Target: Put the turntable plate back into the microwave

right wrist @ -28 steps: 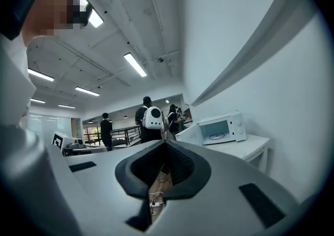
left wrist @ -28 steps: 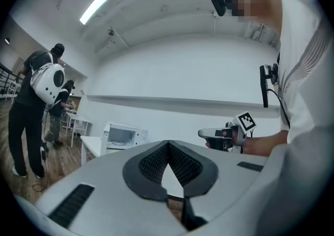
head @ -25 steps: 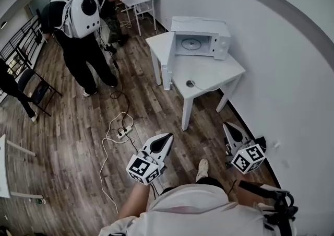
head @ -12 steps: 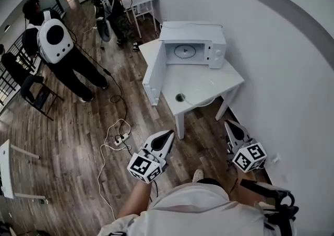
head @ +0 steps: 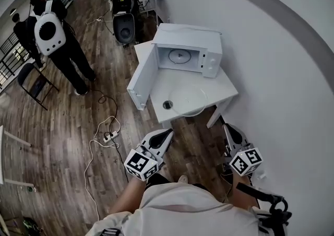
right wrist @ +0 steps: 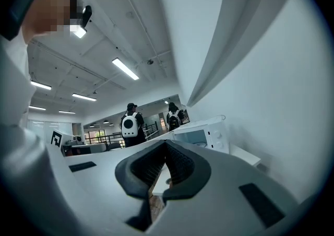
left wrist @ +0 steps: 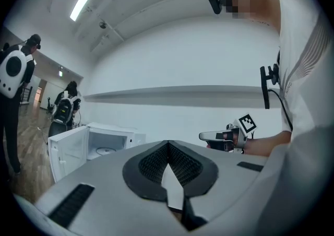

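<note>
**Both grippers closed and empty, short of the microwave surface**

Head view. The white box-shaped microwave (head: 190, 47) sits at the far end of a white square surface (head: 222, 86) set against the wall. Its white door (head: 141, 79) hangs wide open to the left, reaching past the surface edge. There is a round pale shape on the cavity floor; cannot tell what it is.

The clear round glass turntable plate (head: 190, 99) lies flat on the surface in front of the microwave, outside the cavity and near the front edge. A small dark ring (head: 167, 104) sits just beside it on the left.

The left gripper (head: 168, 134) is over the wood-plank floor (head: 62, 125), pointing toward the surface but apart from it. Its own view shows the jaws pressed together tip to tip with nothing between them.

The right gripper (head: 230, 128) is near the front right corner of the surface, close to the white wall. Its jaws are also pressed together and hold nothing.

Elsewhere, a white power strip with its cable (head: 108, 136) lies on the floor. A person with a white backpack (head: 49, 31) stands well off to the left. A second person with a backpack (head: 124, 5) is farther back.
</note>
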Available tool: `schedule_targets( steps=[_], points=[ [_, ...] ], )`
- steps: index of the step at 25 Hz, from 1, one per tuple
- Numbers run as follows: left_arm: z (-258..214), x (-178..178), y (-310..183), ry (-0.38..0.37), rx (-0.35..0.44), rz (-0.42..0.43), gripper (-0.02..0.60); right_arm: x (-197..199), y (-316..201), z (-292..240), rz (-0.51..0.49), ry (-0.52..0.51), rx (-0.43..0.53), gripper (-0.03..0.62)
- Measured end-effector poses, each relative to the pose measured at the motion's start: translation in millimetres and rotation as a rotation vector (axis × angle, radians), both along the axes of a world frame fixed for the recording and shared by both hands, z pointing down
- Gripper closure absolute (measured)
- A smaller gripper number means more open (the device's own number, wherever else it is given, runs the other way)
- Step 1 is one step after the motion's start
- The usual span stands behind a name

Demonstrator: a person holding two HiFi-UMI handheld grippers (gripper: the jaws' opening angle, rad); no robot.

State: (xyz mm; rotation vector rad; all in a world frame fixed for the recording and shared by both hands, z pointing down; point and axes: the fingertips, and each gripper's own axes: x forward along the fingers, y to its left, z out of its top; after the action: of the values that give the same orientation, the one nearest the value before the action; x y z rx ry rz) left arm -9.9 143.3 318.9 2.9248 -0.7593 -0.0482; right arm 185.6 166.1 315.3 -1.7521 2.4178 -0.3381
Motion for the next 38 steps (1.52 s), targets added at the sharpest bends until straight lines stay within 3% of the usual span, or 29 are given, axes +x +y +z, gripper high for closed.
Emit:
schedule_targets(
  steps=[13,21,28,33,38],
  points=[
    [3.9,9.3,-43.8,0.009,-0.011,0.030,0.572,-0.2,-39.0,1.3,-0.023,0.010,-0.016,0.591],
    [10.8,-9.3,-112.2,-0.002,0.013,0.038,0.572,-24.0,-108.3,0.3,-0.017,0.024,-0.018,0.591],
    [49.0,5.6,-177.4,-0.032,-0.011,0.081,0.572,-10.1,-166.0,37.1,0.036,-0.034,-0.069,0.591],
    [48.8,-5.8,-176.8,-0.034,-0.034,0.094,0.572,-21.8,-165.3,40.1,0.030,-0.072,-0.101,0.591],
    [60.7,12.4,-189.1,-0.058,-0.065,0.072,0.572,-0.6,-186.4,57.2,-0.026,-0.175,-0.117,0.591]
  ],
)
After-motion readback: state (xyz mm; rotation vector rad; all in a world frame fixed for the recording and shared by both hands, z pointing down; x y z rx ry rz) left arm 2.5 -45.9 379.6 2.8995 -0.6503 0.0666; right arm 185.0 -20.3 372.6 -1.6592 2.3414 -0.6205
